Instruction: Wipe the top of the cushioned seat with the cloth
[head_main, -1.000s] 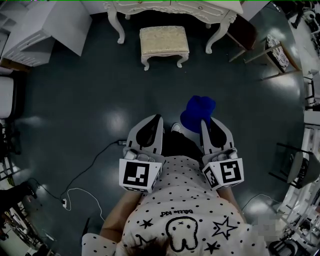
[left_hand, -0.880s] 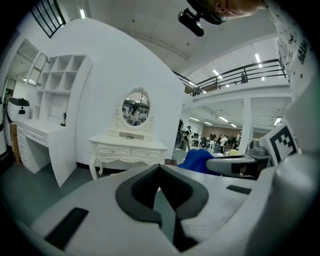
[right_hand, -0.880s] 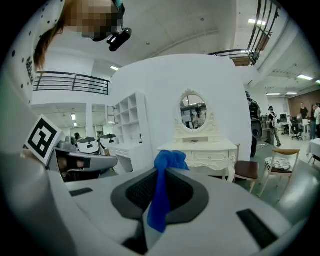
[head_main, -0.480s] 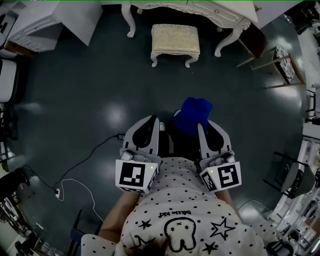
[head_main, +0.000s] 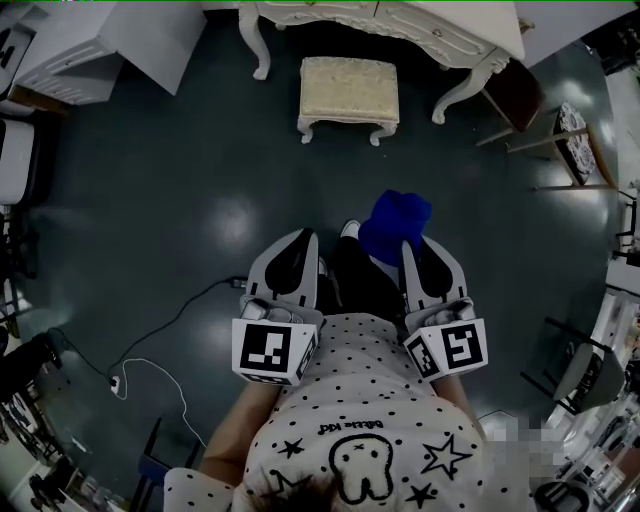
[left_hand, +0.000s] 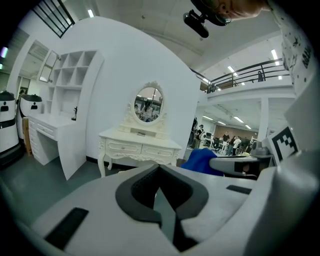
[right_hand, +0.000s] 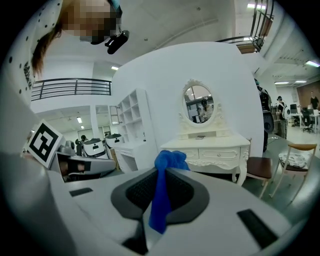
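Observation:
The cushioned seat (head_main: 349, 89), a beige stool with white curved legs, stands on the dark floor at the top of the head view, in front of a white dressing table (head_main: 400, 18). My right gripper (head_main: 407, 248) is shut on a blue cloth (head_main: 395, 224), which bunches above its jaws (right_hand: 164, 186). My left gripper (head_main: 309, 240) is held beside it, shut with nothing between its jaws (left_hand: 161, 197). Both grippers are held close to the person's body, well short of the seat.
A white shelf unit (head_main: 95, 45) stands at the upper left. Wooden chairs (head_main: 555, 135) are at the right. A cable with a plug (head_main: 150, 350) runs across the floor at the lower left. The dressing table with an oval mirror (right_hand: 199, 102) faces both gripper views.
The stool has shifted slightly in the head view as the person moved, from centre to a little right and higher. Both grippers keep their hold and position by the body.

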